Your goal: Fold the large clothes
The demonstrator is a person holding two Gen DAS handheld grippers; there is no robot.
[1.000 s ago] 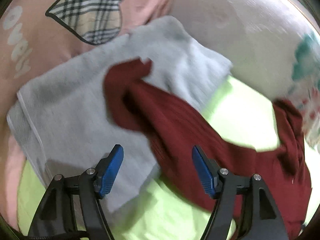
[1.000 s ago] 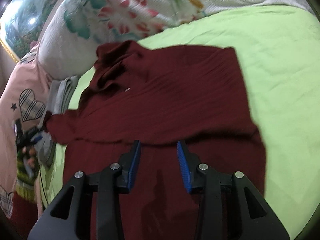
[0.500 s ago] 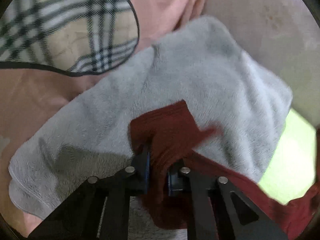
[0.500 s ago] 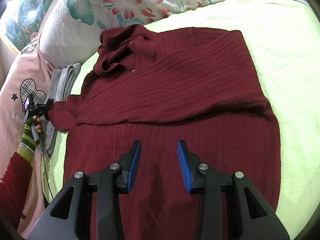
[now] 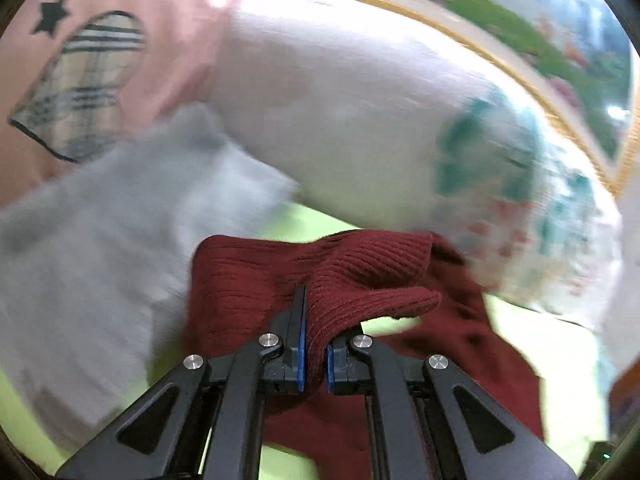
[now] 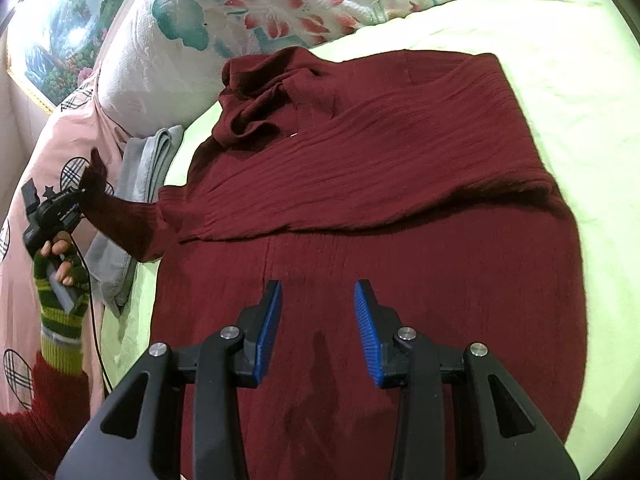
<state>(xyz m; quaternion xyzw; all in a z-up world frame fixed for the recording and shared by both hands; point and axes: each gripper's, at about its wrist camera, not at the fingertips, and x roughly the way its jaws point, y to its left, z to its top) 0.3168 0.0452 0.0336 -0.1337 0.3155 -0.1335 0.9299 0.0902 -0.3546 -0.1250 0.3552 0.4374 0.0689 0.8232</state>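
A dark red ribbed sweater lies spread on the light green bed sheet, partly folded across its middle. My left gripper is shut on the sweater's sleeve cuff, which bunches over its fingers. In the right wrist view the left gripper holds that sleeve stretched out to the left, lifted off the bed. My right gripper hovers open above the sweater's lower body, nothing between its blue pads.
A folded grey towel lies at the bed's left edge beside a pink cover with plaid hearts. A floral white pillow sits at the head. A hand in a green striped glove holds the left gripper.
The left gripper went from open above the sleeve to shut on its cuff, then lifted and pulled it away from the towel. The right gripper stayed open over the sweater.
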